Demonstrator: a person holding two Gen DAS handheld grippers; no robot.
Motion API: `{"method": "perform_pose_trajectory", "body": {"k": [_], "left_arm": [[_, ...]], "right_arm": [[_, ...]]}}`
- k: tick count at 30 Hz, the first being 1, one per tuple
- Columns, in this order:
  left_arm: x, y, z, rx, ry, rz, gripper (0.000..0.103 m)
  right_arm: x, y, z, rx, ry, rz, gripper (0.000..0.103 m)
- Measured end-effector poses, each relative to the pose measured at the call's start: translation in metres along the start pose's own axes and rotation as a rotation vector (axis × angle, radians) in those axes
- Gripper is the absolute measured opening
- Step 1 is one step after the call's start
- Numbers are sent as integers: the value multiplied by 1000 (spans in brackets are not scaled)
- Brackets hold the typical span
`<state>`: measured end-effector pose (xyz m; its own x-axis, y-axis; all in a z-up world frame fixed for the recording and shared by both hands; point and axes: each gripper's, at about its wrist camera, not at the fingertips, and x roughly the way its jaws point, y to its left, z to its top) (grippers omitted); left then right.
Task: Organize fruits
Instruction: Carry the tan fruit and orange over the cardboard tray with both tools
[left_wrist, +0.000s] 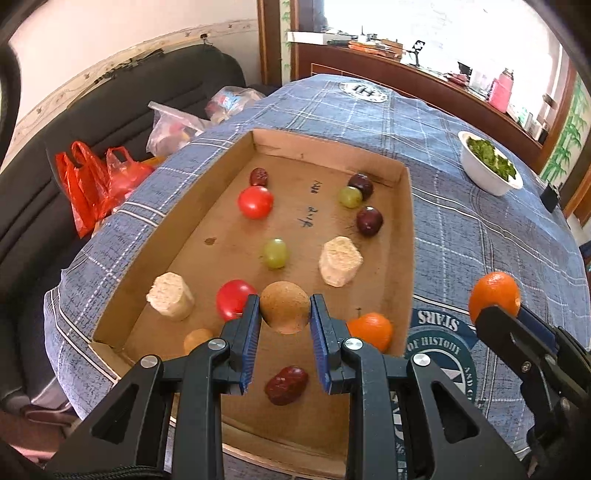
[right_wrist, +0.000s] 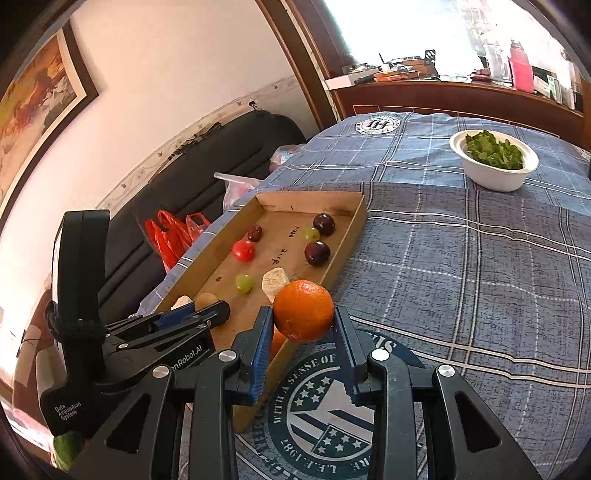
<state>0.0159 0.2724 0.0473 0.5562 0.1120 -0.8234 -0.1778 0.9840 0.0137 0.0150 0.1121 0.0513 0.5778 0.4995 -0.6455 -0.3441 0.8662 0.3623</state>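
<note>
1. The left gripper (left_wrist: 284, 314) has its jaws clamped on a brown fruit (left_wrist: 284, 308), held above the near end of the box (left_wrist: 404, 236).
2. The right gripper (right_wrist: 303, 325) has its jaws clamped on an orange (right_wrist: 303, 310), held over the surface (right_wrist: 461, 277) just outside the box's right wall.
3. Both fruits seem mid-carry; next, each needs a spot beside its like, perhaps the second orange (left_wrist: 370, 331) in the box.

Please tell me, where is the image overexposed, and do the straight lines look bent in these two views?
Left wrist view: the window is blown out to white, and the cardboard tray edges bow from fisheye distortion. Right wrist view: the window is also washed out, the plaid tablecloth lines curve, and the orange in the right tongs stays sharp.
</note>
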Motion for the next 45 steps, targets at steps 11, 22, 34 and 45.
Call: {"method": "perform_pose_trajectory", "body": {"k": [11, 22, 34, 45], "left_arm": [[7, 59, 4, -102, 17, 34, 24], [14, 99, 7, -164, 30, 58, 24], [27, 89, 25, -132, 39, 30, 24], [50, 67, 43, -83, 73, 2, 24]], "right_arm": [[19, 13, 6, -25, 22, 16, 33], [40, 19, 17, -45, 41, 26, 33], [66, 28, 38, -73, 56, 33, 33], [109, 37, 64, -112, 102, 33, 33]]}}
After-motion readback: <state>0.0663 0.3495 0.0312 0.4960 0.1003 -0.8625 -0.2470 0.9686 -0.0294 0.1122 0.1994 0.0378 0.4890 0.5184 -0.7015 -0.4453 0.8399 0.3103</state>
